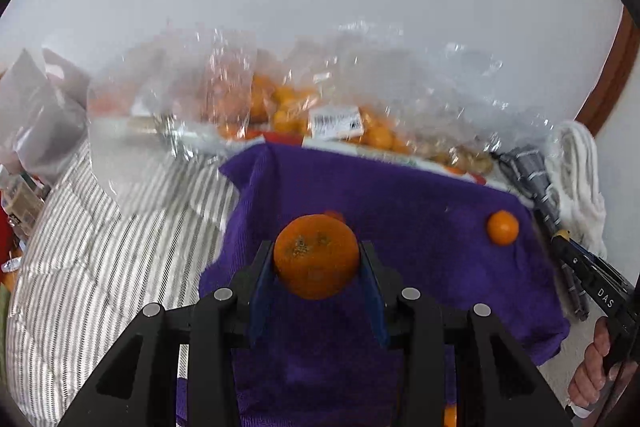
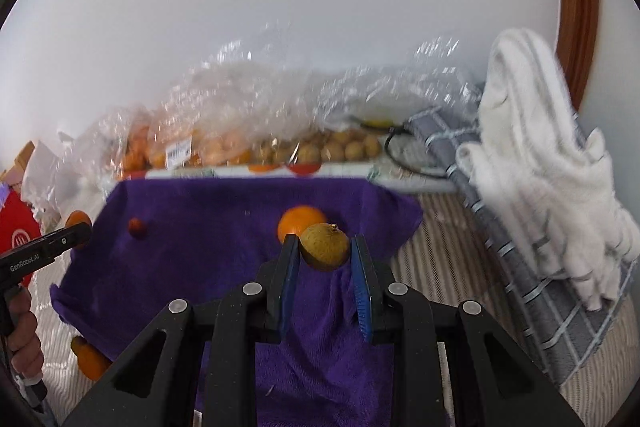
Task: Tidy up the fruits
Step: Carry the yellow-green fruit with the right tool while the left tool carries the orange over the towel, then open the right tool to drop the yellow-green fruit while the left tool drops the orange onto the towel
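Left gripper (image 1: 317, 261): an orange (image 1: 316, 255) is clamped between the two blue pads, which are spread only as far as the fruit's width; it is held clear above the purple cloth (image 1: 400, 211).
Right gripper (image 2: 325, 250): a small brown fruit (image 2: 324, 246) is pinched at the tips of the blue pads, which are drawn close together; it is held over the purple cloth (image 2: 200, 227).
Loose orange: one orange (image 2: 301, 221) is seen lying on the cloth just behind the brown fruit; from the left view an orange (image 1: 502, 227) is seen near the cloth's right edge.
Small red fruit (image 2: 137, 226): it is set on the cloth, well apart from the orange.
Bags (image 1: 288, 99): clear plastic bags of oranges and brown fruits are piled behind the cloth, against the wall.
Bedding (image 1: 100, 247): a striped cover is spread under the cloth.
White towel (image 2: 540, 147): it is draped at the right over a grey checked cloth (image 2: 520, 267).
Hand (image 1: 592, 367): it is wrapped round the right gripper's handle.
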